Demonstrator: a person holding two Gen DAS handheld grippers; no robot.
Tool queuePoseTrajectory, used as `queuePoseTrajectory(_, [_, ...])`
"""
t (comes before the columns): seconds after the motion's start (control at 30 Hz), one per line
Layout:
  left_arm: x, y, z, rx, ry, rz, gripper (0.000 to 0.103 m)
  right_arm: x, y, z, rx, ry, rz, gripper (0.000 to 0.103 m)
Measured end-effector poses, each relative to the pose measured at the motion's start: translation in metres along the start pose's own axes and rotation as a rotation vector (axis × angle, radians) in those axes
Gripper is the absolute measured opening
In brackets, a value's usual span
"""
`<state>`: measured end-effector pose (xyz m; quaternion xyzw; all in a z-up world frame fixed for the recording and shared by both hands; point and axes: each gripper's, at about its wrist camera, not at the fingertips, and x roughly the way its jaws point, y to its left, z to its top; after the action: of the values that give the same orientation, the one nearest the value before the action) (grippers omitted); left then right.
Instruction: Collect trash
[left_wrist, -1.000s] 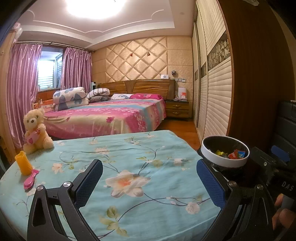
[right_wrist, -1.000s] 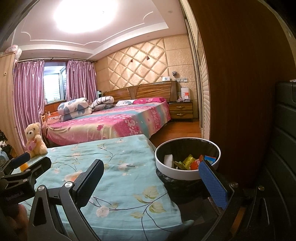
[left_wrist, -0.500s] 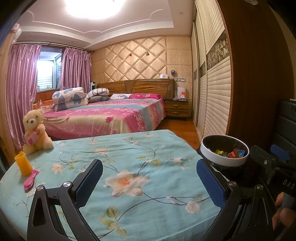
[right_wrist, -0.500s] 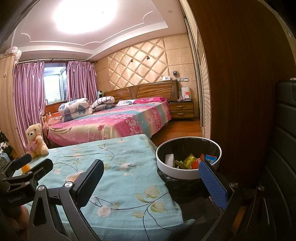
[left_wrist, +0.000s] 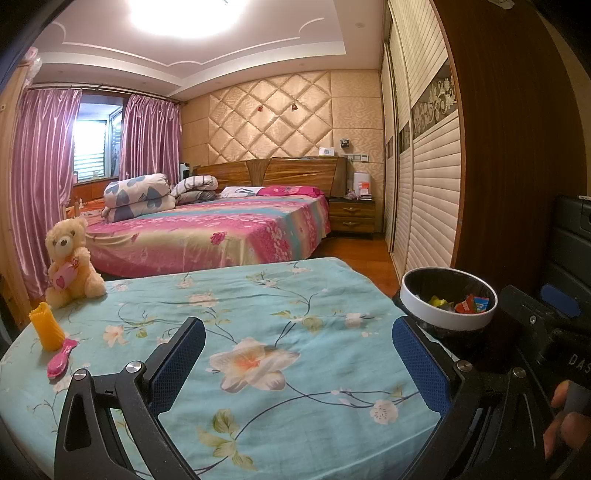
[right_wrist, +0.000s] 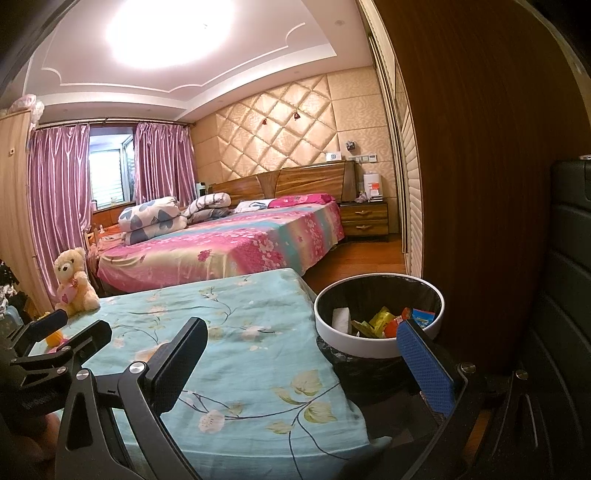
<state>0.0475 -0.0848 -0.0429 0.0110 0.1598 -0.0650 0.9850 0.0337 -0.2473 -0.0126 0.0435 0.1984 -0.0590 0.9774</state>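
hidden: right gripper (left_wrist: 554, 306) cut off at left view's right edge; a fingertip or two of the hand (left_wrist: 567, 417) show
toys: teddy bear (left_wrist: 70, 264), yellow cup (left_wrist: 46, 326), pink brush (left_wrist: 61, 358) on worktop (left_wrist: 258, 325) far left
left gripper (left_wrist: 299, 363): fingers spread, empty, over worktop
bin (right_wrist: 378, 343): white rim, black liner, beside worktop's right edge
trash (right_wrist: 388, 319): coloured wrappers, white piece, all in bin
right gripper (right_wrist: 301, 363): fingers spread, empty
vs 1 s ago: both views nearly unchanged

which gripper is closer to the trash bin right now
Right. The right gripper sits beside the trash bin, one finger overlapping its rim in view. The left gripper is over the blue floral cloth, with the bin off to its right.
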Motion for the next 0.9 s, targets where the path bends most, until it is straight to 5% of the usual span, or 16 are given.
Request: queuePoseTrajectory(0.9, [0.0008,0.0015,-0.0010,0.003,0.008,-0.004,0.102,-0.0016,0.0028,0.0017,0.005,0.001,0.006,0.103])
